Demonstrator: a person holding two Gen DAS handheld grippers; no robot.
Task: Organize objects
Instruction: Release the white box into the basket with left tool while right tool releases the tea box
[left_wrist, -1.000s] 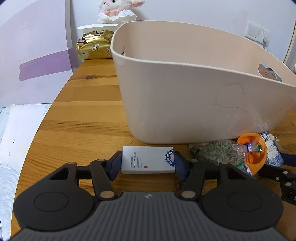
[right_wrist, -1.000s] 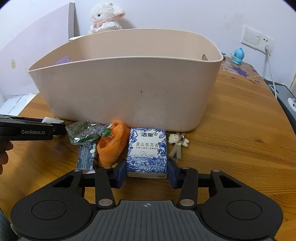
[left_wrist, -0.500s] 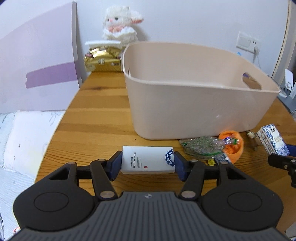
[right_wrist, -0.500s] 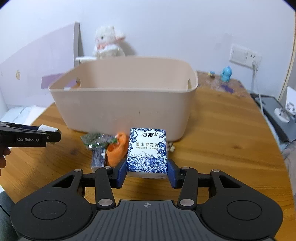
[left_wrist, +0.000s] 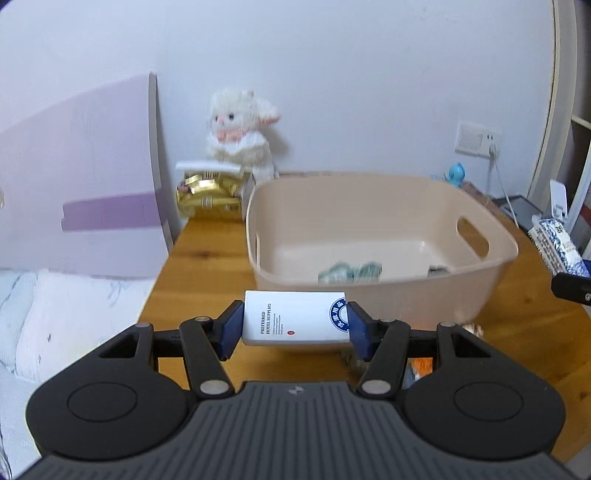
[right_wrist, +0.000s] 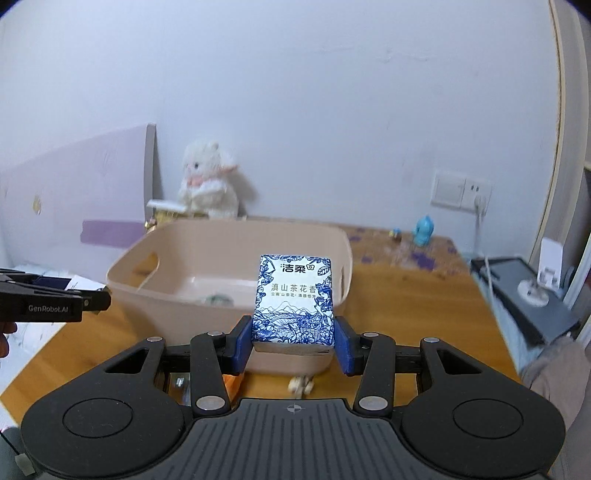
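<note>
Before the beige plastic tub (left_wrist: 380, 236), the left gripper (left_wrist: 295, 325) clamps a white hotel-supplies box (left_wrist: 295, 322); the right gripper (right_wrist: 294, 341) clamps a blue-patterned tissue pack (right_wrist: 293, 301). The tub's contents are blurred.

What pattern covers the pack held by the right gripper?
Blue-and-white floral landscape print on the tissue pack, clearest in right wrist view.

Smooth matt plastic tub (left_wrist: 388, 295), grained wooden table (left_wrist: 207, 254), fluffy plush lamb (left_wrist: 240, 136).
</note>
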